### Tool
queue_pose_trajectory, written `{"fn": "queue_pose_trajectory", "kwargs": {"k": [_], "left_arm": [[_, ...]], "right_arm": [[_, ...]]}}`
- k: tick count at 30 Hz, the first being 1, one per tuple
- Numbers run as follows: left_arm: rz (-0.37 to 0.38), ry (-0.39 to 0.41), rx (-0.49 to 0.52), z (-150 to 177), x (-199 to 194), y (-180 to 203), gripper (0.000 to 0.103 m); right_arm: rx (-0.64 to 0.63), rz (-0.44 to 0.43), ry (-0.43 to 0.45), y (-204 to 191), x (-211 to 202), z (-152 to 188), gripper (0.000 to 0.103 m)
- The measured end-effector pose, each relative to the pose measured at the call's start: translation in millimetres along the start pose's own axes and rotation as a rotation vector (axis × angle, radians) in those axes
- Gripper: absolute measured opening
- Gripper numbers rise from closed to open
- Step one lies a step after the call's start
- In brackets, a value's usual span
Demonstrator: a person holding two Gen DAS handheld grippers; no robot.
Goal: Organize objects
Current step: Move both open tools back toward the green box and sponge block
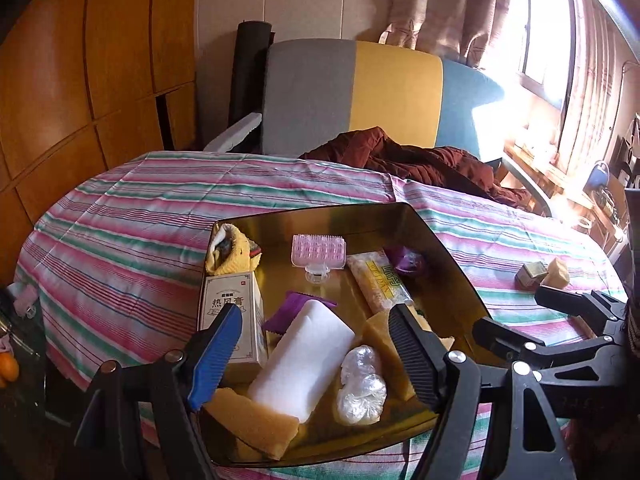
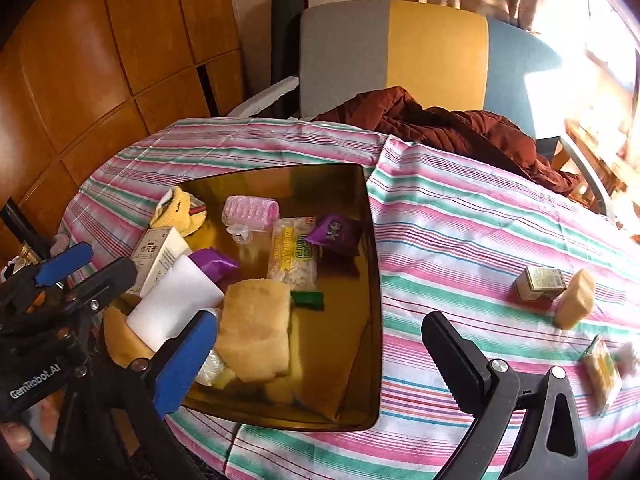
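Observation:
A gold tray (image 1: 348, 220) on the striped tablecloth holds a white foam block (image 1: 302, 360), yellow sponges (image 1: 252, 416), a clear plastic bag (image 1: 362, 384), a medicine box (image 1: 232, 316), a pink roller (image 1: 319, 250), a snack packet (image 1: 378, 280) and purple packets (image 1: 408, 260). My left gripper (image 1: 314, 354) hovers open above the tray's near end, gripping nothing. My right gripper (image 2: 320, 360) stands wide open over the tray's (image 2: 344, 344) near right corner, with nothing between its pads. A small box (image 2: 540, 283), a yellow sponge (image 2: 576, 304) and a packet (image 2: 602, 372) lie on the cloth to the right.
A brown jacket (image 2: 440, 128) is heaped at the table's far edge, in front of a grey, yellow and blue chair (image 2: 436, 48). Wooden cabinets (image 1: 80, 80) fill the left. Bright window light falls at the right. Striped cloth (image 2: 460, 232) lies bare between the tray and the loose items.

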State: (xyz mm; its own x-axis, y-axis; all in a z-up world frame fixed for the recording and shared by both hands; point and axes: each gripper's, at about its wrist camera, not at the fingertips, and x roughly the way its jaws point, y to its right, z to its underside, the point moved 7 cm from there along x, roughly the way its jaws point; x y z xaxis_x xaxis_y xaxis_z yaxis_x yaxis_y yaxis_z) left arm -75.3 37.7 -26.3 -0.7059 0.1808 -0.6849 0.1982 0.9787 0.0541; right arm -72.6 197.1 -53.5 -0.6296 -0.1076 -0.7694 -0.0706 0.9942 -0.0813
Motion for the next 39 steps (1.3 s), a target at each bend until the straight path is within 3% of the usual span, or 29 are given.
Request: {"fn": "queue_pose_trajectory", "kwargs": {"k": [13,23,31,39], "left_arm": [[0.041,-0.032,0.068,9,3,28,0.077],[0.096,-0.057,0.105,12,7,50,0.077],[0.155,-0.085,0.144,14,10,71,0.076],[0.183,-0.114,0.214,17,16,98,0.076]], "right_arm": [[-0.021,0.105,0.046,23,-7,0,0.103],[0.067,0.142,0.014,71,-2,11,0.103],[0.154,0.225,-0.010,142,-7,18,0.103],[0.318,0.365,-0.032,260,-29,31,0.103]]}}
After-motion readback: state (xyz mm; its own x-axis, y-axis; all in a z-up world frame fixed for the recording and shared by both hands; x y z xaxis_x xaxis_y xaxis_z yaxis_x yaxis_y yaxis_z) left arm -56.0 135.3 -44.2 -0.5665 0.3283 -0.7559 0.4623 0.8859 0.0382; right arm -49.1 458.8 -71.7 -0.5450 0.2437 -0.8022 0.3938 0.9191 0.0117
